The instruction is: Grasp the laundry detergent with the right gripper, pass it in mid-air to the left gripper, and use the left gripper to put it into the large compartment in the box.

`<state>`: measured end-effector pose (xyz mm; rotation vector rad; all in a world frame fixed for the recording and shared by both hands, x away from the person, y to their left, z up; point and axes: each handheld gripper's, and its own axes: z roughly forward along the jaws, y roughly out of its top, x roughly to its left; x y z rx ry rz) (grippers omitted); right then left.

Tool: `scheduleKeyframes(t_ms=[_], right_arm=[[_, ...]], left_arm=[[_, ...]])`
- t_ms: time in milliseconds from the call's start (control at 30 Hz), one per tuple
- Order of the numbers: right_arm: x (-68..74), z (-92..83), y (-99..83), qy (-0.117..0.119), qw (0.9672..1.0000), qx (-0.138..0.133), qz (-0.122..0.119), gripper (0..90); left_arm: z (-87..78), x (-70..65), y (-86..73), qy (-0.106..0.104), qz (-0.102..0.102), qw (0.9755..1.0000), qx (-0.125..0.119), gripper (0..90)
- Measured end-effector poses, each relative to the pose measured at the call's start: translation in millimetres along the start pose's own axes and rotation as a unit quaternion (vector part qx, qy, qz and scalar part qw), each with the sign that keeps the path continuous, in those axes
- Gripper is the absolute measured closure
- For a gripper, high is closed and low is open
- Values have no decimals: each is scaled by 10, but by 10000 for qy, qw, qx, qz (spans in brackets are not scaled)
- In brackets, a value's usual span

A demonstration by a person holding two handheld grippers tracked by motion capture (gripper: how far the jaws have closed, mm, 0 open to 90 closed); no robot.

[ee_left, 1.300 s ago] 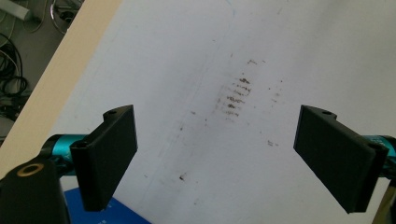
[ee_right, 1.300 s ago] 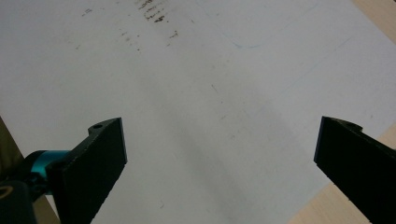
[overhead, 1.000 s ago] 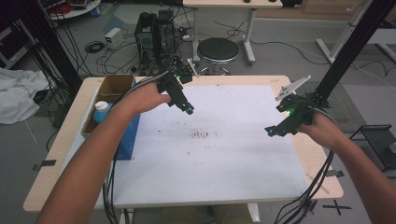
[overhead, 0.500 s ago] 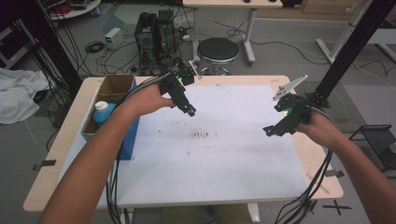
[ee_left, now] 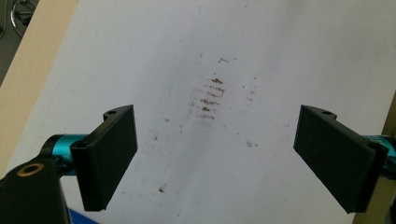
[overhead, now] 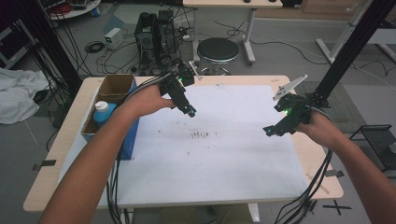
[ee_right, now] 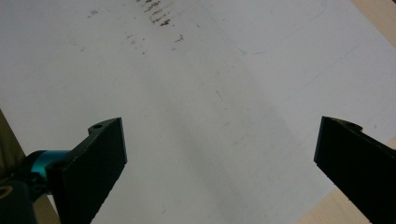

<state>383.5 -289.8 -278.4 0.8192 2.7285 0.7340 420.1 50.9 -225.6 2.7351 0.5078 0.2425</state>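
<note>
Jaws of the left gripper and right gripper stand wide apart, holding nothing, either side of the brown smudges on the white paper sheet. Dipping low risks scuffing it.

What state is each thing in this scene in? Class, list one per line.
Left claw: open, empty, held above the sheet.
Right claw: open, empty, held above the sheet.
White sheet: flat on the table, marked with brown smudges.
Cardboard box: open at the top.
Blue bottle: upright in the box, white cap on.
</note>
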Motion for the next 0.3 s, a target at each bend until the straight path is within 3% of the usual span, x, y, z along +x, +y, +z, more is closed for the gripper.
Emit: scheduleKeyframes(t_ms=[100,133,167,200,300], right_arm=[[6,-7,-3,-11,10000,15,9,15],[9,-8,-3,-18,10000,22,15,15],[10,-6,-3,-6,10000,16,11,15],[9,-5,-3,-5,10000,12,-5,15],[15,-3,1,-13,10000,28,3,15]], left_arm=[[13,-22,-5,12,-97,9999,-71,135],[8,-16,-6,10,-31,10000,-48,135],[18,-28,-7,2,-100,9999,-110,135],[3,-16,-3,-11,6,10000,6,135],[5,-20,-10,-1,-21,10000,-32,135]])
